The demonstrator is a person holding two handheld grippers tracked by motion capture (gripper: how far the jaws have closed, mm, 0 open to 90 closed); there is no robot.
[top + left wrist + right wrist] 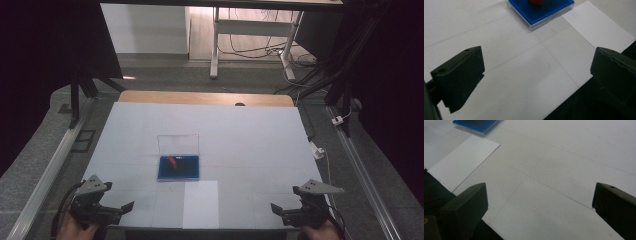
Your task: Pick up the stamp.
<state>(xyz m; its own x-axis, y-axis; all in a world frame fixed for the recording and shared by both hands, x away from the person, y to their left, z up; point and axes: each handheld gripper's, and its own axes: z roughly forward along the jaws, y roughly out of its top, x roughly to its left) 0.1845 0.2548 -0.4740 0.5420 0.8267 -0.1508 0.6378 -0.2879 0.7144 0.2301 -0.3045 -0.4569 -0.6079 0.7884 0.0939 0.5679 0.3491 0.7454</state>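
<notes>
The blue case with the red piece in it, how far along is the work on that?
Looks barely started. Done: the blue case stands open, clear lid upright, a red piece inside. In hand: nothing; the left tool and right tool are open at the table's near corners, apart from the case. Left: reaching in, probably for the red piece, maybe onto the white sheet.

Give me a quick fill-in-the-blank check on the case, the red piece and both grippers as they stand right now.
1. The red piece lies on the ____ base of the case.
2. The clear lid of the case stands ____.
3. The jaws of the left gripper and the right gripper are both ____.
4. The white sheet lies between the case and the ____ edge of the table.

Missing words: blue; open; open; near
</notes>
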